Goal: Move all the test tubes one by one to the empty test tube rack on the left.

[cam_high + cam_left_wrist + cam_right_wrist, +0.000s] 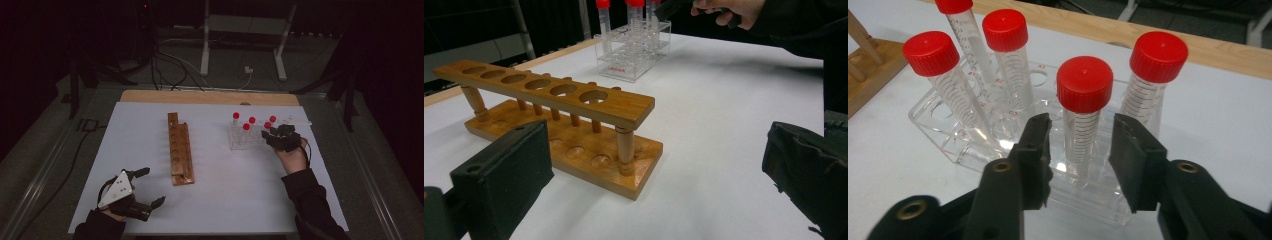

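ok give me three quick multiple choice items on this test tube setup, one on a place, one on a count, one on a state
1. Where does the wooden rack stand relative to the clear rack in the high view?
A. to its left
B. to its right
C. on top of it

2. How many red-capped tubes stand in the clear rack?
A. three
B. five
C. eight

3. How do the right gripper jaws stand?
A. clamped flat together
B. either side of one tube, with gaps showing
C. holding a cap alone

Answers:
1 A, it sits nearer the table's middle, left of the clear rack.
2 B, the right gripper view shows five caps.
3 B, space shows beside each pad.
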The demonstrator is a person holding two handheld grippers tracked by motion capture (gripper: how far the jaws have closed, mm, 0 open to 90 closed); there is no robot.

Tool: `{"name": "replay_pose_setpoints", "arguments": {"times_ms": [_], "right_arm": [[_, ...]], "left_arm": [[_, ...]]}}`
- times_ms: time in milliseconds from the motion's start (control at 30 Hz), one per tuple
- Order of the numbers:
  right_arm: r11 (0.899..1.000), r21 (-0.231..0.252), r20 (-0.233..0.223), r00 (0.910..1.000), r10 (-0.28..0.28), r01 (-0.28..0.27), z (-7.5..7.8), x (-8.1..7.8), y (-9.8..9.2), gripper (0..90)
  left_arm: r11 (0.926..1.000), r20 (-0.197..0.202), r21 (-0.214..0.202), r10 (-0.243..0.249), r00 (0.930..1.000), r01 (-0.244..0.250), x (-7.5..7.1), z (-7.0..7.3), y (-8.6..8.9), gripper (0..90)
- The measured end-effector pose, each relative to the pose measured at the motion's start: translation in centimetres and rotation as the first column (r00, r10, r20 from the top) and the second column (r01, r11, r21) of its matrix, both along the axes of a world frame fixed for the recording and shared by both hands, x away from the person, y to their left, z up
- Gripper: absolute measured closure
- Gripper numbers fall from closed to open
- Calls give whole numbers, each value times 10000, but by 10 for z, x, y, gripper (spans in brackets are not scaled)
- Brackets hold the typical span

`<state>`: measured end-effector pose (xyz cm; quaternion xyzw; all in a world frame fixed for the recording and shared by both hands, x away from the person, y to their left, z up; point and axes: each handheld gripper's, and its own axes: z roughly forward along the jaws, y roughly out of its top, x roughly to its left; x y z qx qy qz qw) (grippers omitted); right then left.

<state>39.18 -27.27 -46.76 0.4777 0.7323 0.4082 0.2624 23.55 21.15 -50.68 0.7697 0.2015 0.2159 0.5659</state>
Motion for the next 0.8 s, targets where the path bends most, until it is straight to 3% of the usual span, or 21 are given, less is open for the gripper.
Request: {"name": "replay_pose_setpoints", "arguments": {"times_ms": [300,600,800], "right_arm": [[9996,-258,-72,9999,91,-93,-5,7,4,736],[9988,-479,86,10000,50,-46,-5,6,6,750],[9993,-376,481,9988,82,-63,6,-1,4,751]], "left_arm": [[9998,-19,145,135,9999,-135,1,0,0,4],[9998,-51,108,162,9999,-162,0,0,-1,4],[9999,-104,24,150,9998,-150,0,0,0,4]]}}
